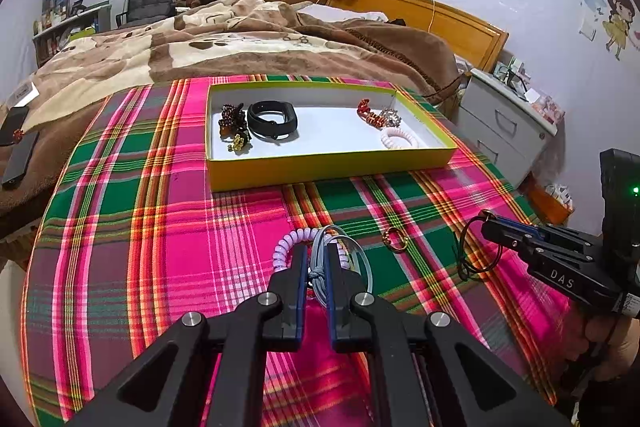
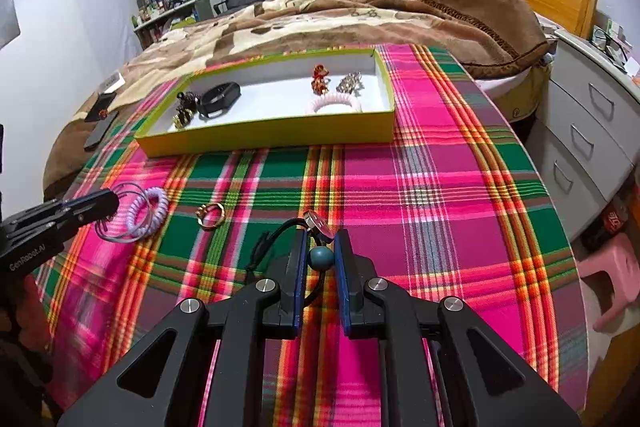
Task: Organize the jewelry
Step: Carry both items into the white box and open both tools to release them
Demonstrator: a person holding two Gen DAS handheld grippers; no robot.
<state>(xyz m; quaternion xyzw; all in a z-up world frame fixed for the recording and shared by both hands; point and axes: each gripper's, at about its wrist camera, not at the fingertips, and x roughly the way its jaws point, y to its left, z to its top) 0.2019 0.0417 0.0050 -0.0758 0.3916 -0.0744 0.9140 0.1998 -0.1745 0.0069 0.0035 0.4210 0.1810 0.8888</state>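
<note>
My left gripper [image 1: 316, 251] is shut on a grey-blue cord bracelet [image 1: 320, 267], with a lilac coil hair tie [image 1: 286, 247] lying under its tips on the plaid cloth. My right gripper [image 2: 320, 239] is shut on a black cord bracelet with a teal bead [image 2: 320, 258] and a round charm [image 2: 318, 223]. It also shows in the left wrist view [image 1: 490, 227]. A gold ring [image 1: 395, 239] lies between the two grippers. The yellow tray [image 1: 320, 171] farther back holds a black band [image 1: 272, 121], dark beads [image 1: 232, 123], a red beaded piece [image 1: 370, 113] and a pink coil tie [image 1: 400, 139].
The plaid cloth [image 1: 160, 227] covers a round table. A bed with a brown blanket [image 1: 240, 39] lies behind it. White drawers [image 2: 592, 123] stand at the right. A phone [image 1: 20, 159] lies on the bed at the left. A pink stool [image 2: 612, 275] stands low right.
</note>
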